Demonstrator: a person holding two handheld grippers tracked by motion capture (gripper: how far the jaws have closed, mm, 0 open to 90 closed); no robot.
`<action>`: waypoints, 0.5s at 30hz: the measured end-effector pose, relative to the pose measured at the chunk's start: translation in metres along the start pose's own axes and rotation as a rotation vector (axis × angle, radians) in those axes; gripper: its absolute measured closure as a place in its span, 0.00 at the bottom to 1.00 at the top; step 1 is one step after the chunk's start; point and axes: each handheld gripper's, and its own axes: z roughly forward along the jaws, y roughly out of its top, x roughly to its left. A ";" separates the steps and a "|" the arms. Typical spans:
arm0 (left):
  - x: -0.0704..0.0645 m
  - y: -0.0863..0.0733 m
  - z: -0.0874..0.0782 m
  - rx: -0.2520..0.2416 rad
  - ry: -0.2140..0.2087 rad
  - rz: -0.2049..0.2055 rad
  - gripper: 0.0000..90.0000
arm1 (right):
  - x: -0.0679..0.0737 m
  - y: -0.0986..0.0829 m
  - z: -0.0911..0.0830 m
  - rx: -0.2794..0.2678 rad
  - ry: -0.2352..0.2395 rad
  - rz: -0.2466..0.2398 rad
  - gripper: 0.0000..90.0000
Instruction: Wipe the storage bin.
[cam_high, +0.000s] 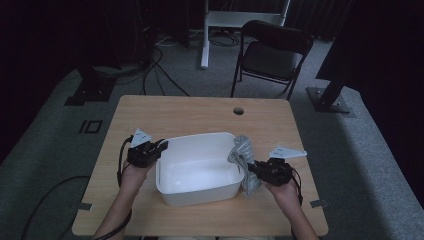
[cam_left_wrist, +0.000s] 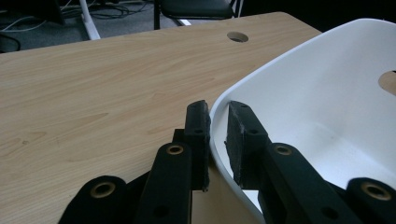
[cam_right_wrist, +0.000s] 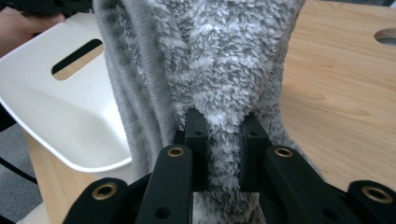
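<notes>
Item: white plastic basin (cam_high: 197, 172), rectangular, slotted handle in each end wall, standing near the middle of the wooden tabletop (cam_high: 200, 107); interior appears bare.

Item: grey fleece cloth (cam_high: 243, 161), bunched and hanging upright just outside the basin's right end wall, touching or nearly touching the rim; lower end reaches the tabletop beside the basin.

Item: left tongs (cam_left_wrist: 218, 137), jaws a little apart, straddling the basin's left rim, one jaw outside the wall and one inside; whether the pads actually press the wall cannot be told.

Item: right tongs (cam_right_wrist: 225, 140), jaws clamped on a fold of the cloth, the pile bulging between them.

Risks, as judged:
- cloth held by one narrow fold; the soft pile may slip from the jaws if lifted quickly, dropping the cloth outside the basin;
- the hanging tail may catch on the basin's right rim during a lift over it, dragging or tipping the light basin;
- left hold on the rim is thin and not plainly closed; the basin may slide leftward or pivot;
- cloth may drape over the rim, half in and half out.
</notes>
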 end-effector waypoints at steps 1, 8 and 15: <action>0.000 0.000 0.000 -0.001 0.000 -0.001 0.87 | -0.001 -0.001 0.001 0.001 0.001 0.004 0.87; 0.000 0.000 0.000 0.001 0.001 -0.002 0.87 | -0.005 -0.004 0.007 0.015 0.000 0.018 0.88; 0.001 0.000 0.000 -0.001 -0.006 -0.008 0.87 | -0.011 -0.008 0.013 0.031 0.007 0.040 0.87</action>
